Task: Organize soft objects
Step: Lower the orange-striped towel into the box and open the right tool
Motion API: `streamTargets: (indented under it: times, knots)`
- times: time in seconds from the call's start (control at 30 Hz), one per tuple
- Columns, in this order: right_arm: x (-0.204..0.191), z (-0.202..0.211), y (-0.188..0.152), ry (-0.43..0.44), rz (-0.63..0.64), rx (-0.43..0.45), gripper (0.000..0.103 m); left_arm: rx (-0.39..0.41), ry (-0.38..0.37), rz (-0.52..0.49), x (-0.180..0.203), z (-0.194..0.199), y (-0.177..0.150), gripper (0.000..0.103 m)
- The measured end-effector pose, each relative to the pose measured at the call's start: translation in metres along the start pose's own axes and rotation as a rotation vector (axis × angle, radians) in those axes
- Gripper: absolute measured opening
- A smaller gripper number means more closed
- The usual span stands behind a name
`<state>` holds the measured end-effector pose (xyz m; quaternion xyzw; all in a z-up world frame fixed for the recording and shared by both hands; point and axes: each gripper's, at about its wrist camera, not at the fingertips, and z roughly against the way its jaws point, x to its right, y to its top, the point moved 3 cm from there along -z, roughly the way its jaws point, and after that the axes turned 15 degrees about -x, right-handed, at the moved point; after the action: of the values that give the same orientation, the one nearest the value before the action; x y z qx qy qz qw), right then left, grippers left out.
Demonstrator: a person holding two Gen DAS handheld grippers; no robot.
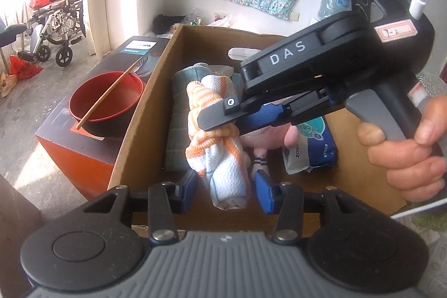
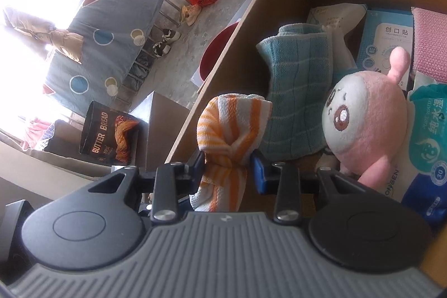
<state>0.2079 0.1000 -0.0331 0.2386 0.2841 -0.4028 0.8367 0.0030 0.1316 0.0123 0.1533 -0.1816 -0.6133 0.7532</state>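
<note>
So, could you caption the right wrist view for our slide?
Right gripper holds knotted orange-striped towel over cardboard box.

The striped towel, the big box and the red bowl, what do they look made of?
Towel: soft woven cotton, going by its waffle texture and knot. Box: corrugated cardboard, brown and matte with a raw cut edge. Bowl: probably lacquered plastic or wood, smooth and faintly glossy.

right gripper point(image 2: 227, 168) is pinched tight with a hand point(image 1: 405, 147) wrapped round its handle, both angled downward, while the left gripper point(image 1: 226, 186) has its jaws standing apart, nothing squeezed
</note>
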Motion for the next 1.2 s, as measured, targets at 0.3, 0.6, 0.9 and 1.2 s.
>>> streamTargets:
  times: [0.3,0.6,0.9,1.2]
  knots:
    - [0.021,-0.069,0.014,-0.016,-0.062,-0.163,0.035,-0.033,-0.026,0.011,-0.010,-0.001,-0.011,0.054]
    - [0.024,-0.088,0.012,-0.013,-0.088,-0.214,0.042,-0.050,-0.021,0.032,-0.007,0.002,-0.018,0.060]
    - [0.029,-0.031,-0.011,0.038,-0.124,-0.055,0.058,-0.019,-0.024,0.004,0.001,0.007,-0.016,0.075]
    - [0.052,0.062,-0.084,0.097,-0.206,0.241,0.061,0.008,-0.063,-0.086,0.043,0.017,-0.015,0.080]
